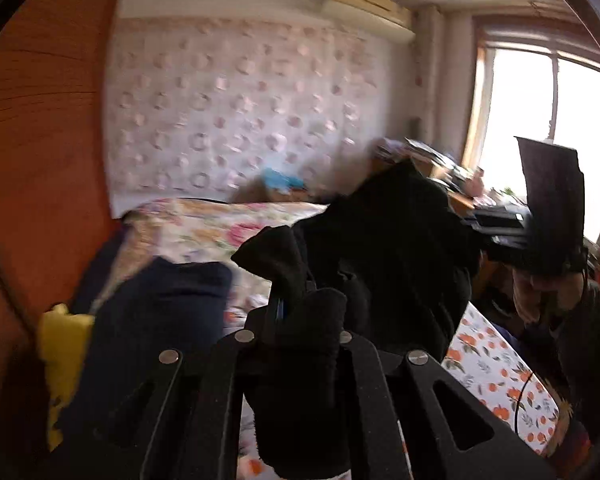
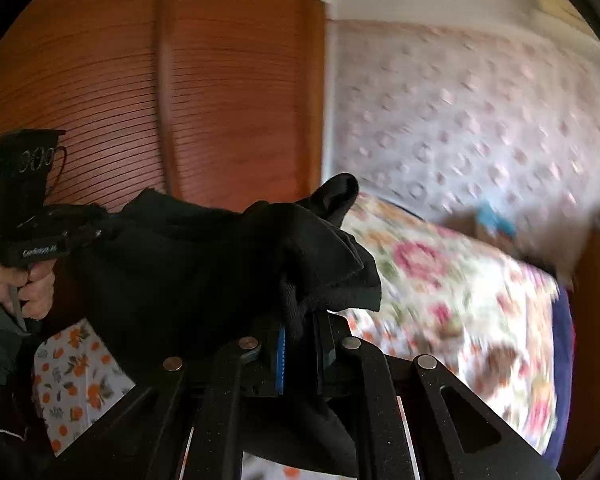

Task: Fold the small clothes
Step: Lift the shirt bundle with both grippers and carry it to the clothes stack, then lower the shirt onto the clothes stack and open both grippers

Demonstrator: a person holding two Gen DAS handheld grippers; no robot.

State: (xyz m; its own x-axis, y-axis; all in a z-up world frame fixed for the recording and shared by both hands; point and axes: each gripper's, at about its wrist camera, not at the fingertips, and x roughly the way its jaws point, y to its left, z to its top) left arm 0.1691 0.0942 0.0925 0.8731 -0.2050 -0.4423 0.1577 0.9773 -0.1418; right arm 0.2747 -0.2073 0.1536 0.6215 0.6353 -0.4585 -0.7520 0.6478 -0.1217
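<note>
While the black garment (image 1: 396, 240) hangs stretched in the air above the floral bed (image 2: 440, 280), the left gripper (image 1: 296, 312) and right gripper (image 2: 300, 332) each have jaws clamped on an edge. That's the lift-and-spread step, I'd say; next it needs laying flat on the bed, corners matched.

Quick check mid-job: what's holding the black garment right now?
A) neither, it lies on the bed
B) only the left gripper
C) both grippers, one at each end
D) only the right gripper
C: the left gripper and the right gripper are each shut on the black garment, which hangs between them above the bed.
</note>
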